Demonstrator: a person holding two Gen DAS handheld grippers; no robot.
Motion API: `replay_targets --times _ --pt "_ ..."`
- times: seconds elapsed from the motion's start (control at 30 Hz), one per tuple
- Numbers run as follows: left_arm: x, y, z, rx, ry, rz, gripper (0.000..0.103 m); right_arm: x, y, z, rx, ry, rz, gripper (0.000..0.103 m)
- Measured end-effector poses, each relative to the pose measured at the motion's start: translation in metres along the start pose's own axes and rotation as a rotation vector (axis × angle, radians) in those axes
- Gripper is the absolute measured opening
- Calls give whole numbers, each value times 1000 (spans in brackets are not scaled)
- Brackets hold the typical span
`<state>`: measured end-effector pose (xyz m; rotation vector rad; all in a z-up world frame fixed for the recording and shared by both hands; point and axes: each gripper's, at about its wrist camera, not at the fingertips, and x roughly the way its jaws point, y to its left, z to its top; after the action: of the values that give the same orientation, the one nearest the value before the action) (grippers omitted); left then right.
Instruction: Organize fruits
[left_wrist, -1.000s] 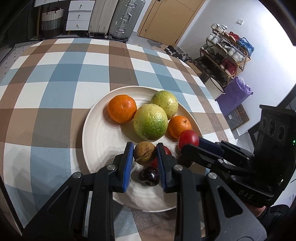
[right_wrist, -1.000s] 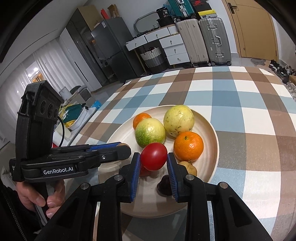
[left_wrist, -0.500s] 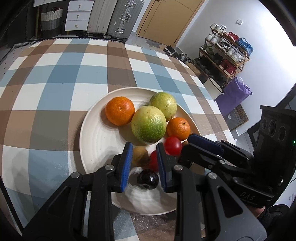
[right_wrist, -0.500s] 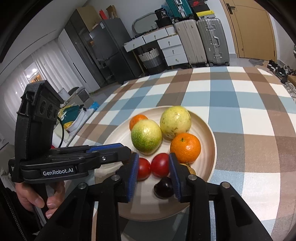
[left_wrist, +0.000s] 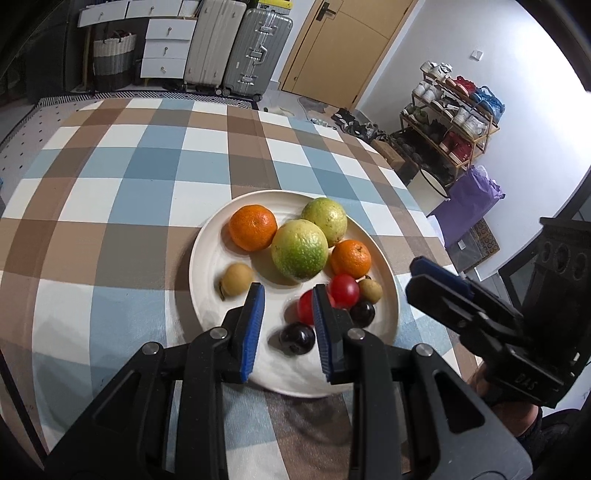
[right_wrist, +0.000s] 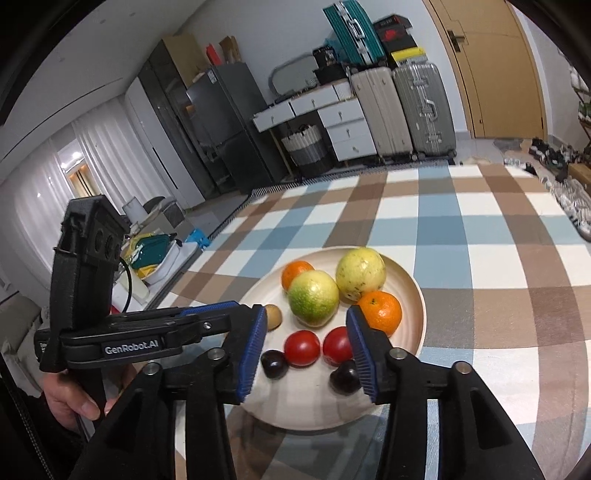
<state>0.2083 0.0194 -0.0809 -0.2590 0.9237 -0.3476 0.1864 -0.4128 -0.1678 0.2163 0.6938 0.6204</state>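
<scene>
Fruits: all on the white plate (left_wrist: 207, 258)
Left gripper (left_wrist: 286, 325): open, holding nothing, over a dark plum (left_wrist: 297, 338)
Right gripper (right_wrist: 306, 350): open wide, holding nothing, over two red tomatoes (right_wrist: 302, 348)
Could go wrong: round fruit may roll if a finger bumps it
Hard to see: one tomato hides behind the left finger; the plum looks blurry

**Colours on the checked surface**

The surface (left_wrist: 147, 166) has a check pattern of blue, brown and white. The plate (left_wrist: 207, 258) is cream. On it lie two orange fruits (left_wrist: 253, 227), two green-yellow ones (left_wrist: 299, 249), two red tomatoes (right_wrist: 302, 348) and dark purple plums (left_wrist: 297, 338). Each tool (left_wrist: 284, 325) is black with blue pads (left_wrist: 253, 325).
</scene>
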Motion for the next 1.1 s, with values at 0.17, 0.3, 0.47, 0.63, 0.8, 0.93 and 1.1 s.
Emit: replay_targets --times 0.17,0.3,0.47,0.63,0.8,0.93,1.1 --pt "-20 -10 -10 25 -37 0 22 -18 17 -4 -38 -53 2 51" --pt "-35 -15 -16 41 -68 9 25 -30 23 -8 -44 -97 -8 67" --pt "-52 -21 -31 76 -121 56 48 -48 31 -17 -77 -192 -29 84" --pt "-64 -27 -44 105 -149 73 54 -62 34 -27 -86 -256 -56 91" --pt "-80 -31 -55 115 -235 124 83 -76 35 -36 -83 -335 -91 101" --pt "-94 -30 -65 131 -312 169 84 -85 39 -44 -91 -383 -113 102" --pt "-111 -31 -78 154 -412 214 101 -92 45 -54 -119 -421 -149 102"
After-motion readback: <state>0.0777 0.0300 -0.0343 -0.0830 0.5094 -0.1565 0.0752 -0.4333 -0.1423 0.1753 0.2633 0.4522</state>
